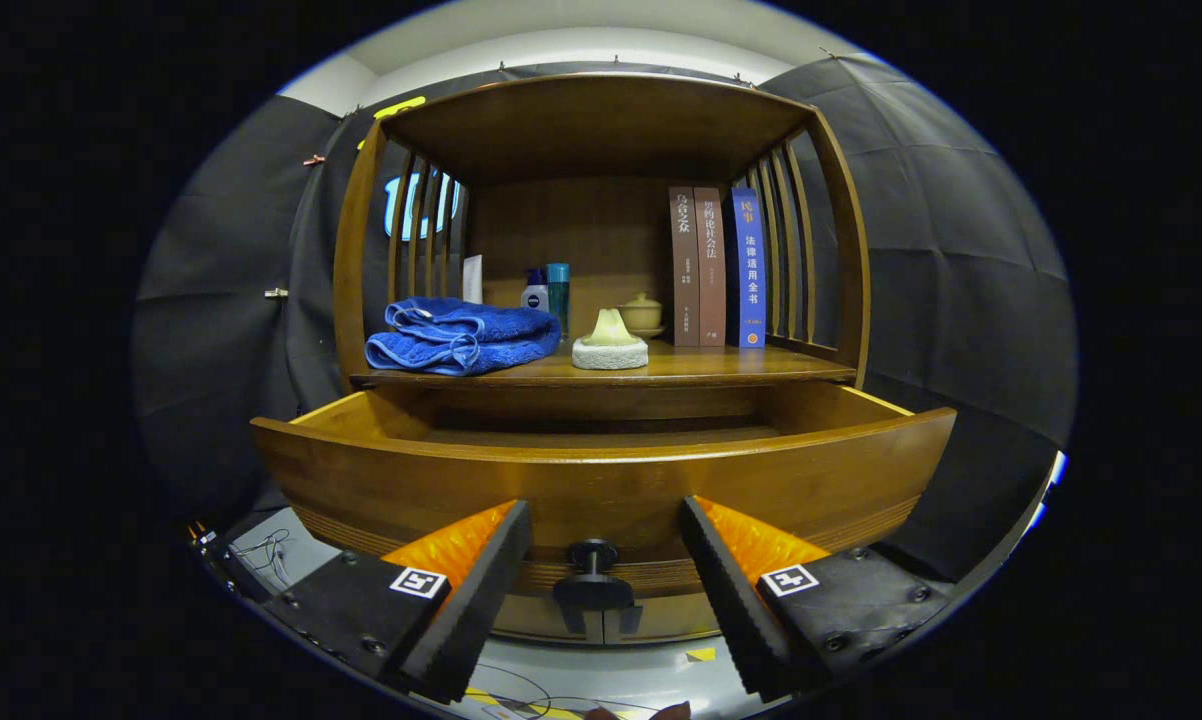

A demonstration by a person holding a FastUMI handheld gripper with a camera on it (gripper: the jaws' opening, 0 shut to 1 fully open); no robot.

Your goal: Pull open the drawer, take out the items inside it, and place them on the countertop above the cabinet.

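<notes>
The wooden drawer [601, 480] stands pulled out toward me, its curved front just ahead of my fingers. Its dark round knob [592, 556] sits between the two fingertips without touching either. My gripper [601, 530] is open, with nothing held. The drawer's inside is mostly hidden behind its front wall; I see only bare wood at the back. On the countertop [721, 368] above lie a folded blue towel [461, 335] and a pale scrubber on a white pad [610, 343].
At the back of the countertop stand a white tube, a small bottle [535, 290], a teal bottle [558, 290], a small lidded pot [642, 314] and three upright books [718, 265]. Slatted side rails and a top board enclose the shelf. Cables lie on the floor at lower left.
</notes>
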